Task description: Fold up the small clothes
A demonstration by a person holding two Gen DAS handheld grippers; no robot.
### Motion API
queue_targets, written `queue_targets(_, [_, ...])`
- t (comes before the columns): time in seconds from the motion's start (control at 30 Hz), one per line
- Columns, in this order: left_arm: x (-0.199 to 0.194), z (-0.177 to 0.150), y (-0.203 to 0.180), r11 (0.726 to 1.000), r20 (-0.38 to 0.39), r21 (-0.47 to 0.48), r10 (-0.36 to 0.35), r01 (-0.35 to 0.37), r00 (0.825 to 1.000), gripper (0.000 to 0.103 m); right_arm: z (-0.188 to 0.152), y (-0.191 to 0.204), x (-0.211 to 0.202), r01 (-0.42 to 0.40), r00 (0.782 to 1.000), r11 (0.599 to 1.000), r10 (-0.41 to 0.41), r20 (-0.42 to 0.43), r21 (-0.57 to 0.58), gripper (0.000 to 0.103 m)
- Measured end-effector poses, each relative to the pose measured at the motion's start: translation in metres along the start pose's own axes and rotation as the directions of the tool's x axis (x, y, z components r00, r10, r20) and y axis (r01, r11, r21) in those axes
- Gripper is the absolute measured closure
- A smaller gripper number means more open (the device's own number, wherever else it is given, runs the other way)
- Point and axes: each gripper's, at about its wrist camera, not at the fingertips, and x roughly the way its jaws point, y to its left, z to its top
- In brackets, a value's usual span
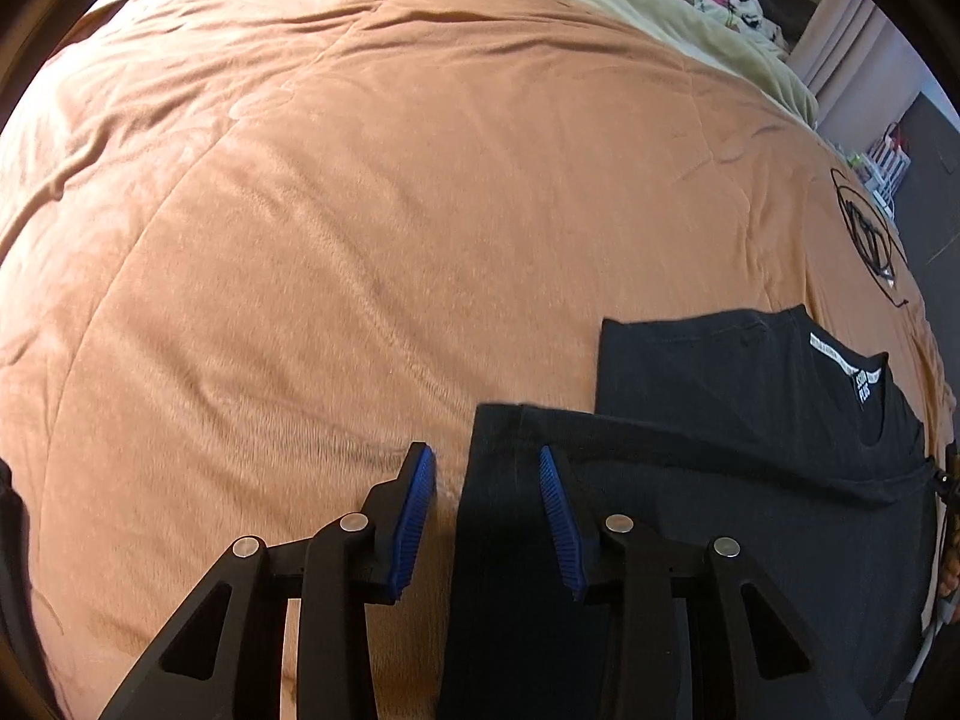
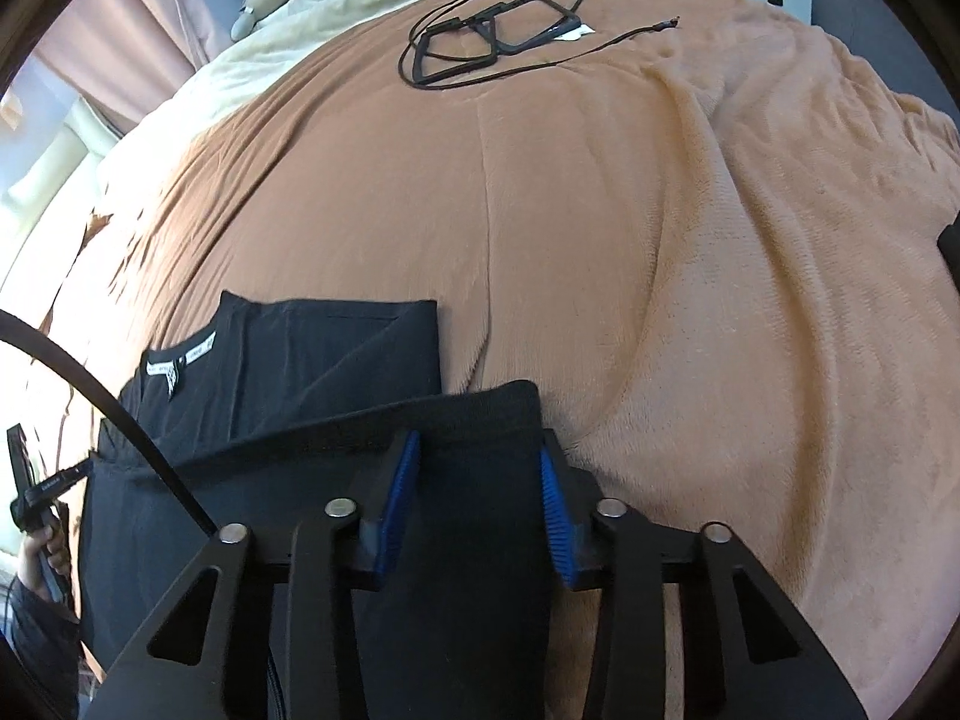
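Two claws parted wide: left gripper (image 1: 486, 462) straddles the black shirt's (image 1: 690, 480) edge, right gripper (image 2: 477, 450) brackets its fold on the blanket (image 2: 600, 210).

Soft daylight, heavy fisheye warp

Both views bulge strongly, with black vignette at the corners. In the right wrist view, light comes from the left, washing out the far left edge and paling the blanket (image 2: 750, 240) at right. The black shirt (image 1: 690, 480) loses fold detail in shadow. Focus is fair; the blanket's nap looks slightly soft
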Motion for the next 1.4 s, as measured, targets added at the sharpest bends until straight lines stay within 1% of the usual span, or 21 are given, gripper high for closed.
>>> queue_targets(0.03, [0.0, 0.0, 0.0, 1.0, 0.002, -0.001, -0.002, 0.002, 1.0, 0.068, 0.0, 0.0, 0.0, -0.001, 1.0, 1.0, 0.001, 0.001, 0.0, 0.076])
queue_targets(0.07, [0.001, 0.001, 0.001, 1.0, 0.004, -0.007, -0.007, 0.007, 1.0, 0.071, -0.001, -0.001, 0.0, -0.004, 1.0, 1.0, 0.004, 0.006, 0.002, 0.083])
queue_targets(0.1, [0.001, 0.001, 0.002, 1.0, 0.006, -0.012, -0.014, 0.014, 1.0, 0.077, -0.001, -0.003, -0.002, -0.005, 1.0, 1.0, 0.005, 0.011, 0.007, 0.086])
queue_targets(0.13, [0.001, 0.0, 0.003, 1.0, 0.006, -0.015, -0.027, 0.027, 1.0, 0.082, -0.002, -0.005, -0.004, -0.004, 1.0, 1.0, 0.003, 0.014, 0.012, 0.094])
queue_targets(0.17, [0.0, 0.0, 0.004, 0.999, 0.004, -0.018, -0.039, 0.039, 0.999, 0.089, -0.002, -0.008, -0.006, -0.006, 1.0, 1.0, 0.005, 0.019, 0.021, 0.1])
queue_targets(0.2, [-0.001, 0.0, 0.004, 0.999, 0.006, -0.018, -0.039, 0.039, 0.999, 0.096, -0.003, -0.011, -0.009, -0.015, 1.0, 0.999, 0.014, 0.026, 0.032, 0.1])
queue_targets(0.23, [-0.003, 0.0, 0.003, 0.999, 0.014, -0.015, -0.03, 0.03, 0.999, 0.1, -0.004, -0.012, -0.013, -0.027, 0.999, 0.999, 0.025, 0.034, 0.04, 0.1])
queue_targets(0.3, [-0.009, 0.001, 0.0, 1.0, 0.03, -0.007, -0.015, 0.015, 0.999, 0.1, -0.006, -0.011, -0.02, -0.027, 0.999, 0.999, 0.026, 0.047, 0.03, 0.101])
queue_targets(0.5, [-0.037, 0.003, -0.004, 1.0, 0.089, -0.004, -0.02, 0.021, 0.996, 0.1, -0.007, -0.001, -0.047, -0.029, 0.993, 1.0, 0.029, 0.113, 0.003, 0.101])
queue_targets(0.77, [-0.077, 0.018, -0.014, 1.0, 0.186, 0.0, -0.016, 0.016, 0.982, 0.1, -0.002, 0.008, -0.075, -0.059, 0.982, 0.998, 0.058, 0.182, -0.001, 0.101])
queue_targets(0.9, [-0.088, 0.03, -0.015, 1.0, 0.215, -0.01, -0.015, 0.017, 0.976, 0.1, 0.007, 0.009, -0.084, -0.071, 0.976, 0.998, 0.069, 0.207, 0.001, 0.101])
queue_targets(1.03, [-0.086, 0.046, -0.018, 1.0, 0.229, -0.02, -0.009, 0.014, 0.973, 0.1, 0.017, 0.007, -0.078, -0.079, 0.975, 0.997, 0.074, 0.208, 0.016, 0.102])
queue_targets(1.1, [-0.082, 0.053, -0.019, 1.0, 0.229, -0.023, -0.008, 0.013, 0.973, 0.1, 0.024, 0.008, -0.069, -0.066, 0.977, 0.998, 0.061, 0.203, 0.018, 0.102])
queue_targets(1.4, [-0.037, 0.08, -0.023, 1.0, 0.176, -0.021, 0.023, -0.02, 0.984, 0.1, 0.054, 0.016, -0.022, -0.018, 0.99, 1.0, 0.014, 0.143, 0.025, 0.102])
